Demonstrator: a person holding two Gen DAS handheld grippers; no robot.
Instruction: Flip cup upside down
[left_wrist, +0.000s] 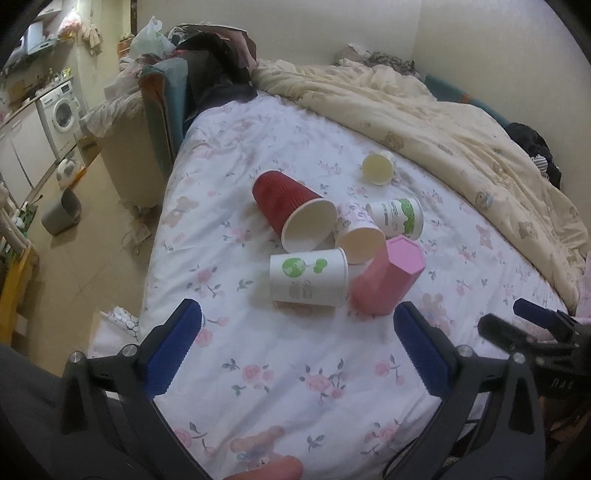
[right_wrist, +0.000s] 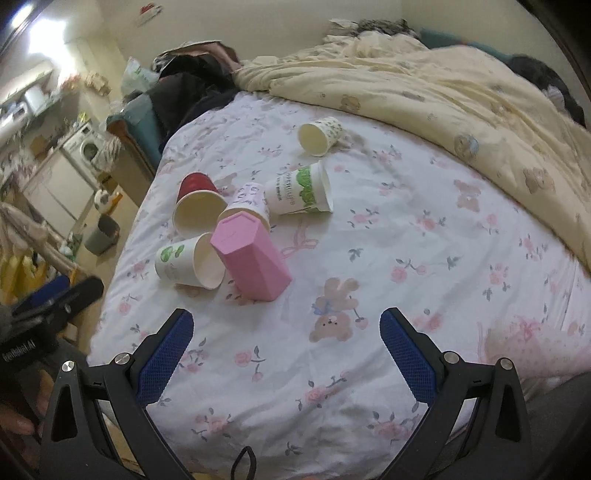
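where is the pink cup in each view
Left wrist view: the pink cup sits right of center, tilted, closed base up, just beyond the left gripper, right of the white cup with the green globe print.
Right wrist view: the pink cup is left of center, beyond the right gripper.
Shared landmark: the red cup lying on its side behind it.

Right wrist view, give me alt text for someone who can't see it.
Six cups sit clustered on a floral bedsheet: a pink faceted cup base-up, with a red cup and four white paper cups lying on their sides. The open right gripper hovers empty in the foreground, blue fingers spread.
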